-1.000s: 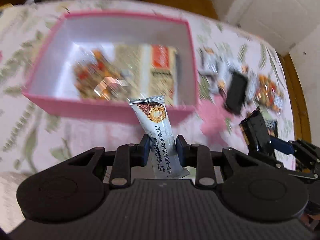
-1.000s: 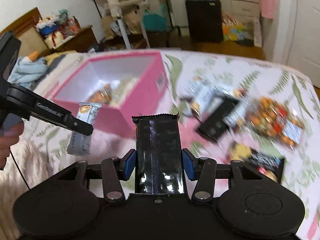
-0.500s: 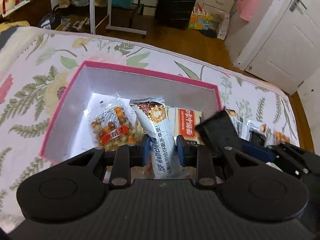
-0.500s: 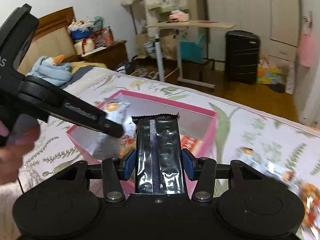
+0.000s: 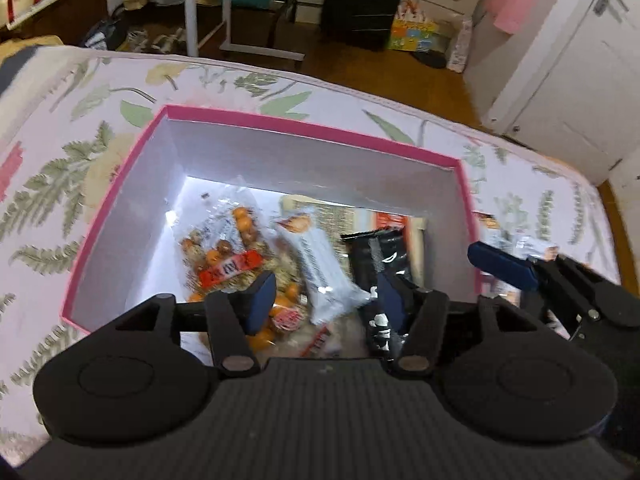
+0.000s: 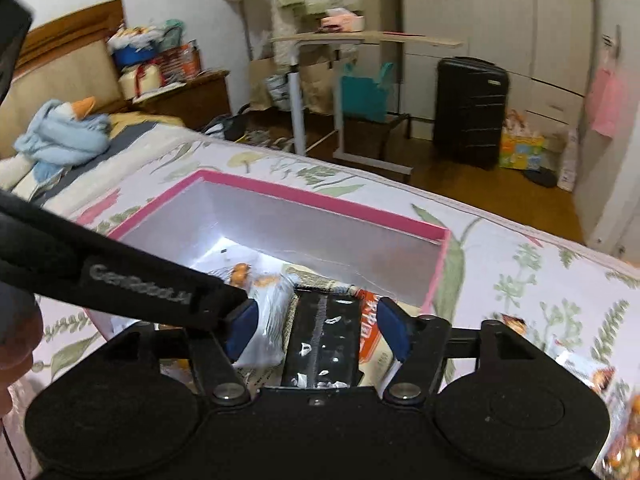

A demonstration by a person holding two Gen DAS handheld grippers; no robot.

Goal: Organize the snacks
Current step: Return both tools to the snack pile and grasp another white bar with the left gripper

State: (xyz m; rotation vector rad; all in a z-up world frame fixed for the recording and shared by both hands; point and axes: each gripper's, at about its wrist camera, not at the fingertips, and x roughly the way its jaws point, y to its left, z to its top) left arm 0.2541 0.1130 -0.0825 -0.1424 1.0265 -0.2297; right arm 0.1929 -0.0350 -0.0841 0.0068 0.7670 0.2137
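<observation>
**Both grippers opening over the pink box**

I am looking down into the pink box [image 5: 120, 184], which is sitting on the bed [image 5: 52, 128] with its flowered, leafy cover. Going left to right inside it: a clear bag of orange snacks [image 5: 224, 248] is lying against the white floor of the box, a white wrapped bar [image 5: 320, 276] is slanting beside it, and a black wrapped bar [image 5: 380, 256] is sitting next to that, over a flat pack with red print [image 5: 390, 222] near the right wall.

My left gripper [image 5: 322, 300] is hanging over the box's near edge with its fingers opening. The white bar is lying between them, and neither blue pad is pressing on it. My right gripper [image 6: 316, 328] is just to the right of it, fingers also opening. The black bar [image 6: 324, 336] is standing between them with a gap on each side, so nothing is gripped. The left gripper's finger is crossing the right wrist view from the left, its blue tip against the white bar.

To the right of the box, more snack packets [image 6: 600, 376] are lying loose on the bed cover, blurred. Beyond the bed, I am seeing a wooden floor, a rolling side table [image 6: 360, 40], a black suitcase [image 6: 468, 112] and a white door [image 5: 572, 60].
</observation>
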